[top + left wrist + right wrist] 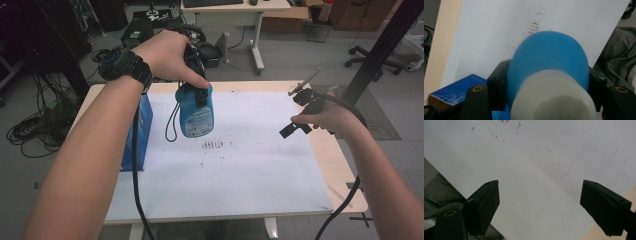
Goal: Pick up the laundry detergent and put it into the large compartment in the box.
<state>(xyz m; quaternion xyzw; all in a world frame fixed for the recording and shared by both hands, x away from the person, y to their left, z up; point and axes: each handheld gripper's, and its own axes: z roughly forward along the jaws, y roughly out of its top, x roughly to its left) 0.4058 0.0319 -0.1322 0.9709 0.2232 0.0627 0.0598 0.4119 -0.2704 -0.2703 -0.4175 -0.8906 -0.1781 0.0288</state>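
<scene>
High view: your left hand [167,55] holds the left gripper [196,87] above the table's far-left part, jaws clamped on a blue bottle [196,114] that hangs off the surface over the white sheet [240,175], w/ a dark cord loop [172,124] dangling at its left. A blue box [138,131] stands just beside it at the sheet's left edge. Smudge marks [212,144] sit near mid-sheet. Your right hand [327,117] holds the right gripper [295,122] over the sheet's right edge, well apart from the bottle. Left gripper view: bottle's blue body and whitish end [554,97] sit squeezed btwn both jaws; box corner [456,88] at lower left. Right gripper view: jaws spread wide, nothing btwn them, white sheet [536,170] below, bare wood [596,232] at the corner.
</scene>
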